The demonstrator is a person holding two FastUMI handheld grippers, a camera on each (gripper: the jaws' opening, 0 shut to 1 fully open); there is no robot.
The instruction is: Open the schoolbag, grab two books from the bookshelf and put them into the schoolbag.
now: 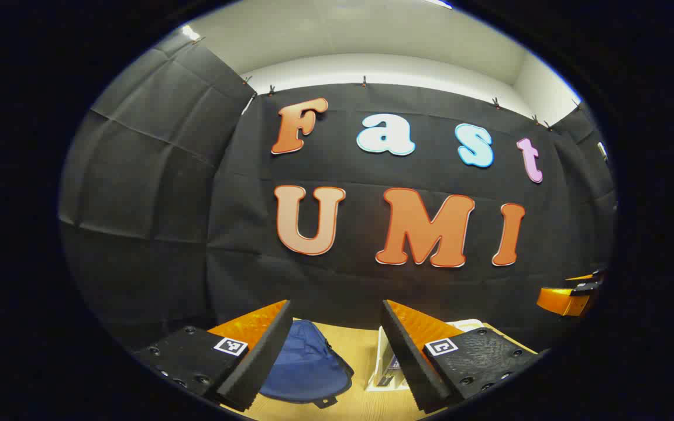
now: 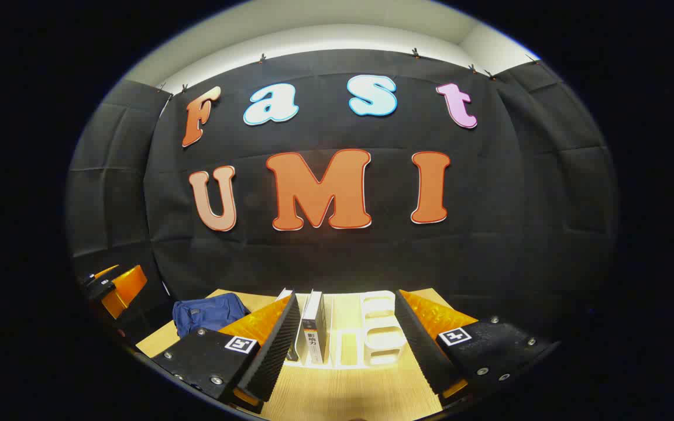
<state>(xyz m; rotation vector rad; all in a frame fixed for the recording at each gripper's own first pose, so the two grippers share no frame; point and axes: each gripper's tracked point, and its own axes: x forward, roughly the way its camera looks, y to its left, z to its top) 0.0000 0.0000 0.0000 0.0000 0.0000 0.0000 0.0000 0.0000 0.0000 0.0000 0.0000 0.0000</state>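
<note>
Wooden table (image 2: 343,397) spreads under both grippers, each held high with fingers spread wide and holding nothing. Between the left gripper (image 1: 337,351) fingers lies the blue bag (image 1: 305,368), shelf edge beside it. Beyond the right gripper (image 2: 346,345), the white shelf (image 2: 381,336) holds upright books (image 2: 313,327), bag to their left, the left gripper at the far left edge.

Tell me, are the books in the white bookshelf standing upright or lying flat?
Upright: the books stand on edge in the white bookshelf, spines facing the camera.
</note>
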